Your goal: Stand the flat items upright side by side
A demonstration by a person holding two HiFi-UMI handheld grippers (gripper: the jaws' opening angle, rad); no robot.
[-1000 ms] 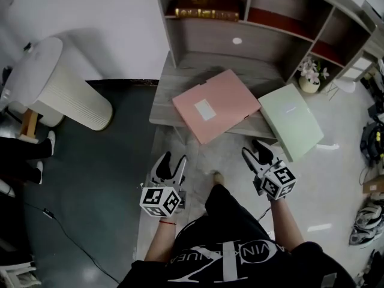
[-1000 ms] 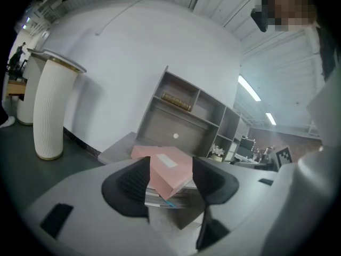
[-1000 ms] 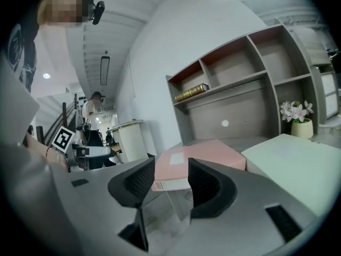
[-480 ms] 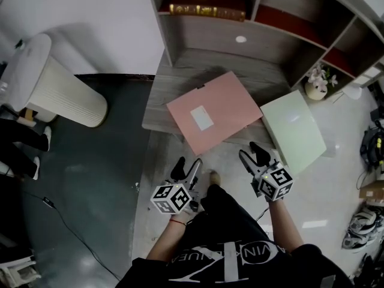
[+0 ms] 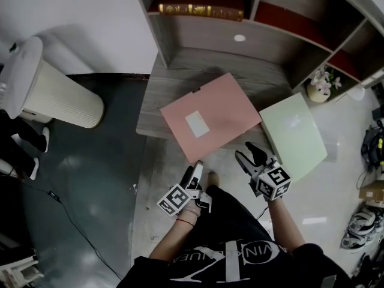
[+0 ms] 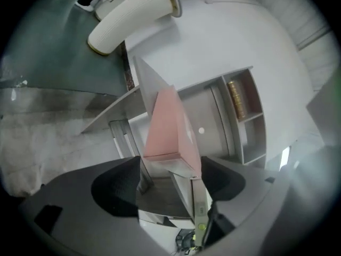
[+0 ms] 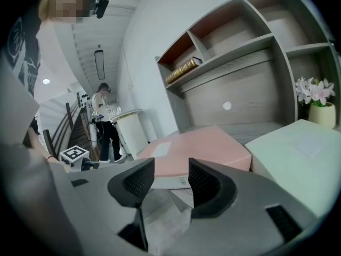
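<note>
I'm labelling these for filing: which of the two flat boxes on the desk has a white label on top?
The pink box, left of the pale green box; only its top shows a clear white rectangle.

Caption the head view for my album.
Left gripper, jaws just opening, frames a corner of the flat pink box; open right gripper hovers near the flat pale-green box on a grey wooden desk.
</note>
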